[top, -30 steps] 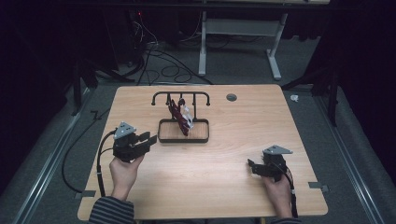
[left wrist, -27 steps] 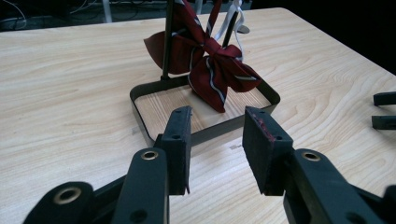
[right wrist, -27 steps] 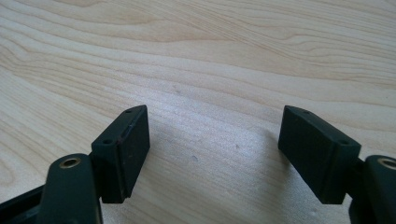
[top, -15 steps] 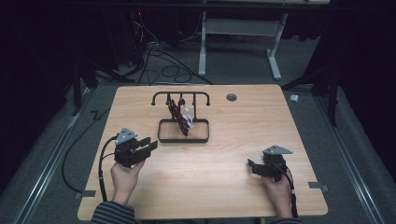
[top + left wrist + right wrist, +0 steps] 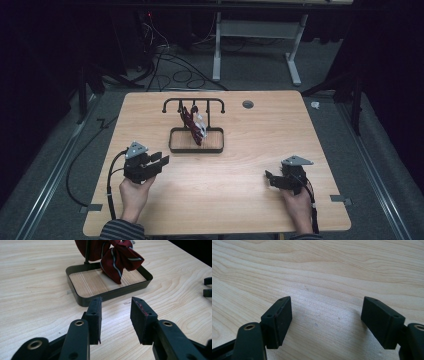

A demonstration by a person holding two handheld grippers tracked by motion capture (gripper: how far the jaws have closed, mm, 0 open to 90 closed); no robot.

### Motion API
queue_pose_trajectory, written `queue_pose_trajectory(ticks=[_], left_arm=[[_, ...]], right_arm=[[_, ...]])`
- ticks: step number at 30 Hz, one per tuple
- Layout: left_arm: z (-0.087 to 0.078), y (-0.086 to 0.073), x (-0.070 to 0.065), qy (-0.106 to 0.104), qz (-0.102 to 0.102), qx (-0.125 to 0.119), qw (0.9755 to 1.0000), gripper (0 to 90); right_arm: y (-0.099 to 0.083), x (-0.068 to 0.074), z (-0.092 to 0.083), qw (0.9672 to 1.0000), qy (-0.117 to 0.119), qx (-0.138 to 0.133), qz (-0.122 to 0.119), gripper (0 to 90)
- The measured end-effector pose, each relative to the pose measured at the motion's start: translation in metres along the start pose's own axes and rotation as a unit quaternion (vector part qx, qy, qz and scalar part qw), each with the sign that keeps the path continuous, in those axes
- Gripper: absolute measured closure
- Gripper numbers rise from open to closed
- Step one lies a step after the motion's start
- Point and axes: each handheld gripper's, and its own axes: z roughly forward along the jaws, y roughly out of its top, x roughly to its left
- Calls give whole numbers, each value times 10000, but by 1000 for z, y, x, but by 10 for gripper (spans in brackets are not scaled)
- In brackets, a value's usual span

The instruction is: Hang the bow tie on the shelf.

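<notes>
Lowered toward the table, left claw (image 5: 116, 312) gapes empty, red bow (image 5: 117, 258) just ahead.

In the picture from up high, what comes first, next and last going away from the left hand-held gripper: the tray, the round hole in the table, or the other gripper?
1. Tray, just ahead, right of the left hand-held gripper.
2. Right hand-held gripper, across the near side.
3. Round hole, far side.
</notes>
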Motion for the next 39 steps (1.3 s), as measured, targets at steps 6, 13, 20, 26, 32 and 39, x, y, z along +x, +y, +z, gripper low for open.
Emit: queue_pose_trajectory(ticks=[6,13,20,26,32,39], left_arm=[[3,-8,0,14,-26,76,10000,618],[4,-14,2,45,-116,112,9999,616],[7,-23,4,81,-179,203,9996,613],[10,-29,4,87,-219,259,9994,613],[15,-34,5,121,-263,323,9991,611],[21,-41,6,179,-237,434,9986,603]], right_arm=[[0,0,0,10000,1,-2,3,261],[0,0,0,10000,-2,-1,3,261],[0,0,0,10000,-2,-1,3,261],[0,0,0,10000,-3,-2,3,261],[0,0,0,10000,-3,-2,3,260],[0,0,0,10000,-3,-1,3,260]])
